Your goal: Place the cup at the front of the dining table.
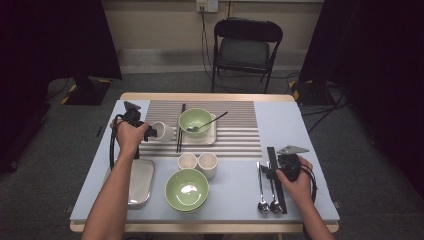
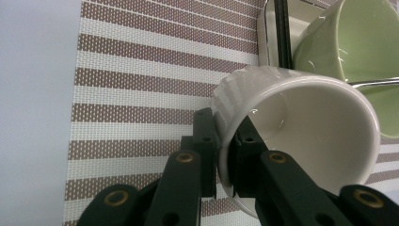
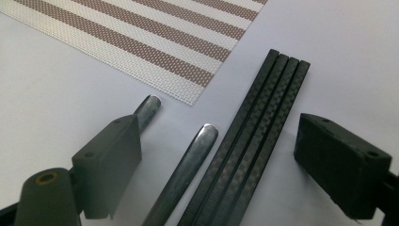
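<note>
Left gripper view, left gripper (image 2: 226,141) clamps white cup (image 2: 301,136) rim, over striped mat (image 2: 141,70).

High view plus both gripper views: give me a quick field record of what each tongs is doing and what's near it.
left tongs: shut on the rim of the white cup, one jaw inside, one outside
cup pose: tilted, over the striped placemat
beside cup: green bowl with spoon on a small tray
right tongs: open, holding nothing
between its jaws: black chopsticks and a metal spoon handle, lying on the table
</note>
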Demonstrator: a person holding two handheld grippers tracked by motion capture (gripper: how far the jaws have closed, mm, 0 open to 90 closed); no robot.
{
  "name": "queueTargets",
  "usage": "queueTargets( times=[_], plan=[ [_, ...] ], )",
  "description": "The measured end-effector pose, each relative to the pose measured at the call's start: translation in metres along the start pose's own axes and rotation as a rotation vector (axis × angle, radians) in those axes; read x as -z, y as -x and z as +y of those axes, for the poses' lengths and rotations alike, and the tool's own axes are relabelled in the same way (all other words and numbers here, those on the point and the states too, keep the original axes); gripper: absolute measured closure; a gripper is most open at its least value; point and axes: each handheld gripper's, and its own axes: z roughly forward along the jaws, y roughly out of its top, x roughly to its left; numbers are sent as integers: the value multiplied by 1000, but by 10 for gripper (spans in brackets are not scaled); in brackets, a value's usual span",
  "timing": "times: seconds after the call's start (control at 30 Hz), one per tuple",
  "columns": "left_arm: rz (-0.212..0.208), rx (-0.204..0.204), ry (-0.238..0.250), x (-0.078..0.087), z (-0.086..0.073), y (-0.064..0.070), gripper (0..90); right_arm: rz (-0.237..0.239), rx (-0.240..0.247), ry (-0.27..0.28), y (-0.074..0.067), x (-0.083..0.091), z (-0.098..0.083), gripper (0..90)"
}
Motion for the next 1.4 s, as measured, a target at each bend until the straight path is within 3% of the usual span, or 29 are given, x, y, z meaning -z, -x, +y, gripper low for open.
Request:
queueTargets(
  times=[0.3,0.9,1.27,1.4],
  plan=[
    [24,0,0,-3,1,-1,831,0,0,-1,0,0,0,142],
    [21,29,4,-11,3,-4,831,0,2,0,0,0,0,142],
    [44,29,2,-10,4,-7,830,-1,0,-1,0,0,0,142],
    [55,49,24,-11,3,-7,830,-1,0,-1,0,0,0,142]
  ],
)
